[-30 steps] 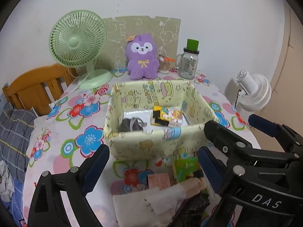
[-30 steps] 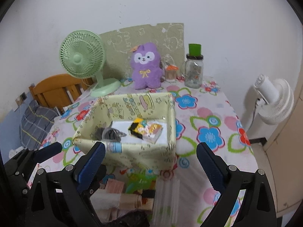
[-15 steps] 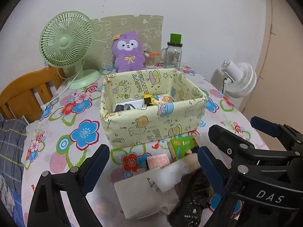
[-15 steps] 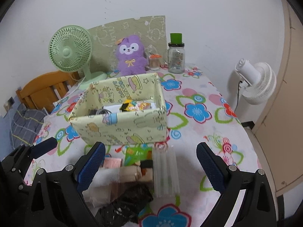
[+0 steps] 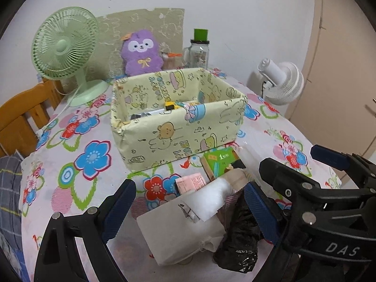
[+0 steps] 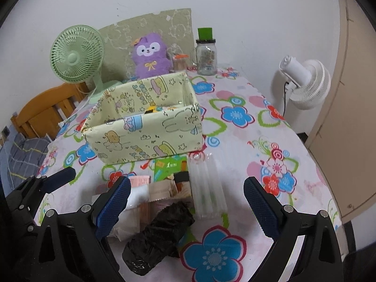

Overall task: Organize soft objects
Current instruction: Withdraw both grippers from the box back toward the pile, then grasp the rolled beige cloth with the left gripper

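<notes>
Inventory, soft-goods sort, as it stands now:

1. Bin: pale-yellow cartoon-print fabric-covered open box point(image 5: 178, 127), mid tabletop point(image 5: 70, 164); already holds a few pcs, incl. a yellow-and-black packet point(image 5: 171, 105) and smth dark and white beside it; contents mostly hidden by the near wall, can't ID more.

2. Loose pile, near edge, just in front of the bin, not yet sorted:
 - white flat paper-like pouch point(image 5: 178, 232), lowest, w/ a white soft wad point(image 5: 209, 199) lying on it;
 - black crumpled plastic bag point(image 6: 159, 235), touching the pouch;
 - pink small printed packet point(image 5: 191, 183);
 - green small carton-like pack point(image 6: 170, 166), nearest the bin wall;
 - beige rolled bandage-like bundle point(image 6: 162, 192);
 - clear plastic sleeve of long thin tubes point(image 6: 206, 185), right side of the pile.

3. My left gripper point(image 5: 188, 213): jaws wide apart, nothing held, hovering over the white pouch and wad; pads clear of both.

4. My right gripper point(image 6: 186, 208): jaws wide apart, empty, straddling the black bag and tube sleeve from above; no contact seen.

5. Back row, prob. not part of the job: purple plush toy point(image 5: 141, 54); green desk fan point(image 5: 63, 49); glass jar w/ green lid point(image 5: 199, 49).

Status, my est.: early; a few items binned, approx. seven left on the tabletop; no pickup under way yet.
</notes>
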